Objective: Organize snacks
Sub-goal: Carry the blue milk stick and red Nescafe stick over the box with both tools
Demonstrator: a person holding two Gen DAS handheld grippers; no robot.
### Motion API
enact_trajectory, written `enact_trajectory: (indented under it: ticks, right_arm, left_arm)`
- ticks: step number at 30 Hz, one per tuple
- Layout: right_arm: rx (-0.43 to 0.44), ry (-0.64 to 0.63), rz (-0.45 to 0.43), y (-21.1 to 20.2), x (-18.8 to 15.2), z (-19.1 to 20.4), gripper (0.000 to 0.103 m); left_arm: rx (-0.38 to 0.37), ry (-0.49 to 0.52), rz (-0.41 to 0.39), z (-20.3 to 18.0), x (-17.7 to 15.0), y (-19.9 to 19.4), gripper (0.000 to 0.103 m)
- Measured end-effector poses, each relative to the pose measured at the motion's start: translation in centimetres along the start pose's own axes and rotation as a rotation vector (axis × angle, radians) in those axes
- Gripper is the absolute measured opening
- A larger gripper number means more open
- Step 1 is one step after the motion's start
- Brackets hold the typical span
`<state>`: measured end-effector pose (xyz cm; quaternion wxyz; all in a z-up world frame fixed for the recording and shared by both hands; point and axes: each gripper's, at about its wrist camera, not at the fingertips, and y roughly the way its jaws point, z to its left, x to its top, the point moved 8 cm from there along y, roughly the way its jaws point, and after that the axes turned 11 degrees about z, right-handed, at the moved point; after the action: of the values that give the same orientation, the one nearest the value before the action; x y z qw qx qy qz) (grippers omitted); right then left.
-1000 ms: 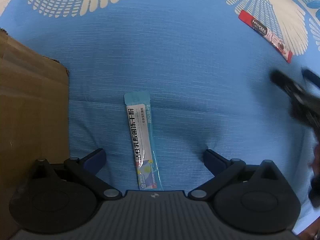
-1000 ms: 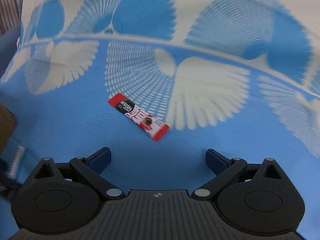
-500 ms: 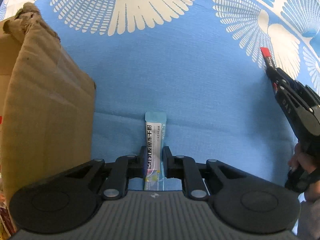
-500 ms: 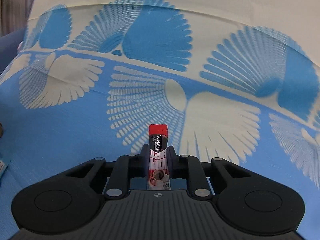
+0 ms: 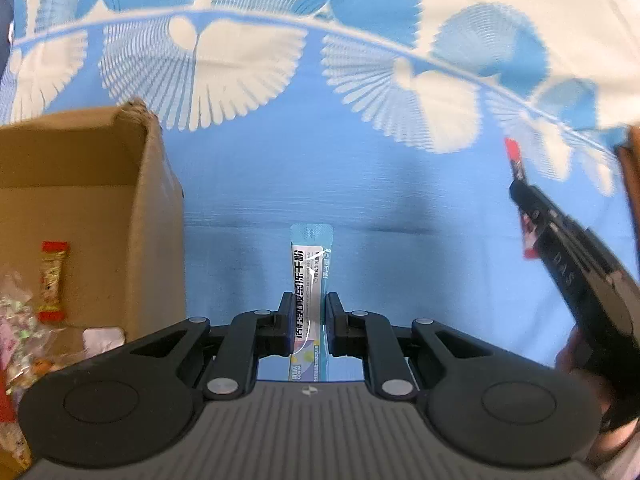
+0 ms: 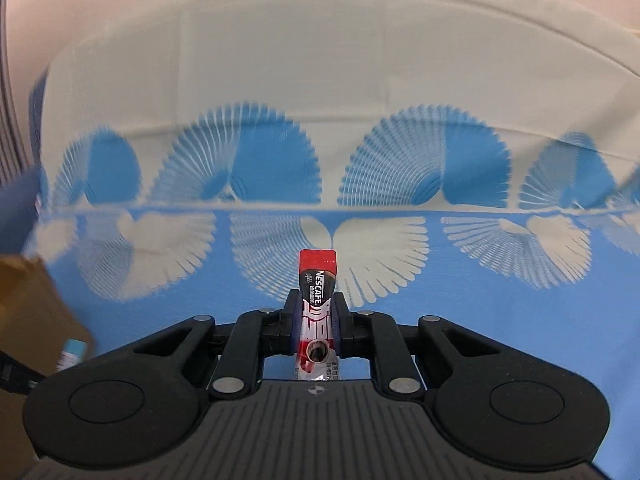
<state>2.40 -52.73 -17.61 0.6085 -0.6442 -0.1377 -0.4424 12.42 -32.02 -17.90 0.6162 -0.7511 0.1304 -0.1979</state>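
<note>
My left gripper (image 5: 308, 316) is shut on a light blue and white powder stick sachet (image 5: 311, 268), held above the blue cloth just right of an open cardboard box (image 5: 92, 208). My right gripper (image 6: 316, 316) is shut on a red Nescafe stick sachet (image 6: 317, 284), lifted off the cloth. In the left wrist view the right gripper (image 5: 520, 184) shows at the right edge with the red sachet (image 5: 516, 164) sticking out of it. The box holds a red and gold candy (image 5: 52, 280) and several wrapped snacks (image 5: 20, 336).
A blue cloth with white fan patterns (image 5: 360, 152) covers the surface, with a cream band at the far side (image 6: 320, 100). The box corner (image 6: 36, 308) shows at the left of the right wrist view.
Both grippers closed on their sachets and lifted them off the cloth. The left gripper has risen beside the box, so the box's inside is now in view.
</note>
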Motion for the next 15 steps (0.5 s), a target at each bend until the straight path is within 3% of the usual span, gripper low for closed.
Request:
enact_trajectory:
  ticks: [7, 15]
  right_arm:
    - [0.001, 0.028, -0.066, -9.1, -1.4, 4.9, 0.017]
    - [0.071, -0.01, -0.127, -16.7, -1.6, 12.5, 0.017]
  left_arm:
    - [-0.044, 0.05, -0.086, -0.2, -5.2, -7.3, 0.016]
    - [-0.023, 0.008, -0.169, 5.3, -9.2, -14.0, 0.016]
